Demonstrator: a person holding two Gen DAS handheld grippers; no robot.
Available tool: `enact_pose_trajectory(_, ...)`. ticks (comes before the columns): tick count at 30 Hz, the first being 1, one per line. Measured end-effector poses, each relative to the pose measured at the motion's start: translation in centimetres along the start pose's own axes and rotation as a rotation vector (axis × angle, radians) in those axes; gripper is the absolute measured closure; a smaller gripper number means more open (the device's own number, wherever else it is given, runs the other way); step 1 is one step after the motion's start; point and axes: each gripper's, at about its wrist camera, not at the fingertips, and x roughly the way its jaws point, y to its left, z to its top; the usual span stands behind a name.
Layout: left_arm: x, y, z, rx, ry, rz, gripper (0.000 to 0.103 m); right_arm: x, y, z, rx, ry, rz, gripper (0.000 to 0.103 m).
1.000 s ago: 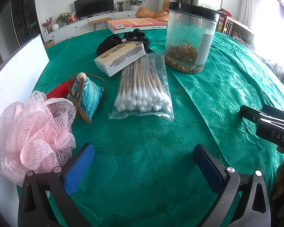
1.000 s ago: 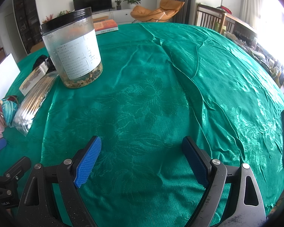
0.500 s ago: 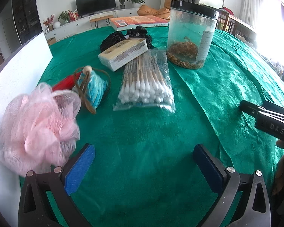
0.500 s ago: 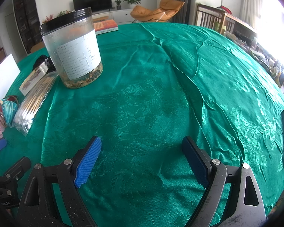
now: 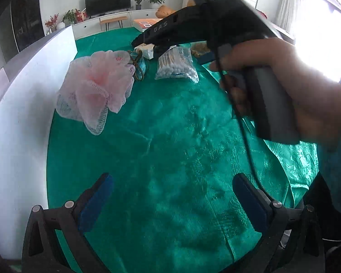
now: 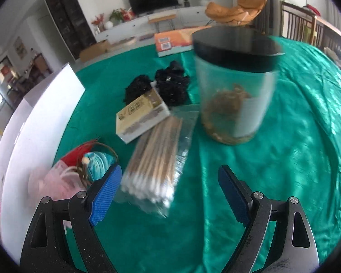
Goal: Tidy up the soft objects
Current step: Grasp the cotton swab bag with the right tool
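Observation:
A pink mesh bath sponge (image 5: 95, 91) lies by the white board, at the left edge in the right wrist view (image 6: 50, 182). Behind it are a teal pouch with a brown cord (image 6: 97, 161) and a bag of cotton swabs (image 6: 156, 159). My right gripper (image 6: 169, 170) hovers over the swab bag's near end. Its jaws are closing but stand wide, and the pads touch nothing. My left gripper (image 5: 172, 179) is open over bare green cloth (image 5: 170, 136). A hand holding the right tool (image 5: 284, 86) crosses the left wrist view.
A cream box (image 6: 141, 116), two black fabric bundles (image 6: 168, 84), a black-lidded clear jar (image 6: 234, 100) and a book (image 6: 172, 42) sit further back. A white board (image 5: 22, 104) walls the left side.
The right gripper has swung left from open cloth to above the swab bag. The left gripper has drawn back from the sponge. The hand with the right tool now crosses the left view.

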Motion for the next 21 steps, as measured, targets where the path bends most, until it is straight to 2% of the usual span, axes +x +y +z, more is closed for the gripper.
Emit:
enact_pose_trajectory(1,-0.1,0.1,-0.2,-0.006,0.004,-0.003,0.000,1.6,0.5,0.3,-0.013,0.057,-0.006,0.017)
enact_pose_trajectory(2,-0.2,0.2,-0.3,-0.009,0.004,-0.005,0.000,2.2,1.0,0.2,-0.040,0.074,-0.019,0.016)
enact_pose_trajectory(3,-0.4,0.3,-0.3,-0.009,0.000,-0.005,0.000,1.7,1.6,-0.2,-0.093,0.040,-0.045,0.033)
enact_pose_trajectory(4,-0.4,0.3,-0.3,-0.006,-0.007,-0.003,0.000,1.3,1.8,-1.0,-0.127,0.047,-0.042,0.058)
enact_pose_trajectory(6,-0.2,0.2,-0.1,-0.001,-0.011,0.001,0.000,-0.4,0.8,-3.2,-0.142,0.055,-0.025,0.060)
enact_pose_trajectory(8,0.5,-0.1,0.4,-0.002,0.001,0.001,0.000,-2.9,-1.3,-6.1,-0.156,0.051,-0.049,0.060)
enact_pose_trajectory(12,2.9,-1.0,2.6,-0.003,0.025,-0.002,0.000,-7.4,-8.0,-10.5,-0.072,0.009,-0.152,0.060)
enact_pose_trajectory(14,4.1,-1.7,4.5,0.001,0.019,-0.004,0.000,-8.0,-11.8,-9.9,-0.003,-0.032,-0.225,0.060)
enact_pose_trajectory(17,6.4,-2.5,7.4,0.017,0.006,0.034,0.000,-7.3,-17.1,-6.2,0.091,-0.089,-0.264,0.059)
enact_pose_trajectory(20,8.7,-2.5,9.5,0.016,0.016,0.050,0.000,-6.3,-19.9,-3.2,0.123,-0.152,-0.260,0.056)
enact_pose_trajectory(21,9.4,-2.5,10.1,0.019,0.025,0.062,0.000,-5.8,-20.3,-2.8,0.128,-0.146,-0.260,0.041)
